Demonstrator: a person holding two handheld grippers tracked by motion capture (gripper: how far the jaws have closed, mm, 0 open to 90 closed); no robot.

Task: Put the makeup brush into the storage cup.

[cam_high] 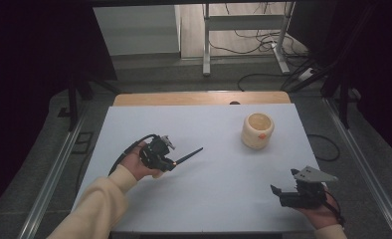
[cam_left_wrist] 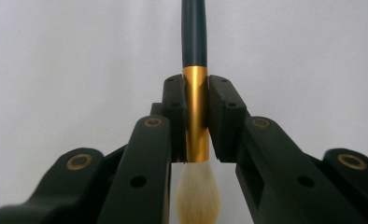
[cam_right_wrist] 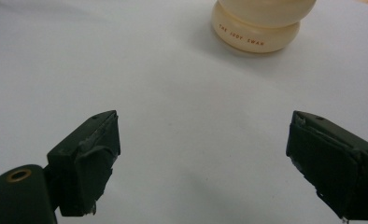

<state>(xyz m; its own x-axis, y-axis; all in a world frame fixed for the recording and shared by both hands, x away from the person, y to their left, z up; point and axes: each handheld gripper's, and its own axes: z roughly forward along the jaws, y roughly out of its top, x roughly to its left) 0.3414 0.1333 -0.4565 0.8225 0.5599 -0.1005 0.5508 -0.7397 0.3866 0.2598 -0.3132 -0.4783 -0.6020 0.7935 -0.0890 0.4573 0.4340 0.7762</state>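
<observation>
A brush [cam_left_wrist: 194, 32] with a dark handle, gold ferrule and pale bristles is clamped at the ferrule by my left gripper [cam_left_wrist: 196, 88], which is shut on it. In the high view the left gripper [cam_high: 169, 161] sits left of centre, and the brush [cam_high: 190, 155] handle points right and away, toward a cream duck-faced pot [cam_high: 257, 130]. My right gripper [cam_high: 279, 194] rests near the front right edge, open and holding nothing. In the right gripper view its jaws [cam_right_wrist: 203, 140] stand wide apart, with the pot [cam_right_wrist: 259, 23] ahead of them.
A white sheet [cam_high: 209, 194] covers the table, with a wooden strip [cam_high: 199, 98] showing along the far edge. Beyond the table are a metal stand [cam_high: 206, 45] and cables on the floor.
</observation>
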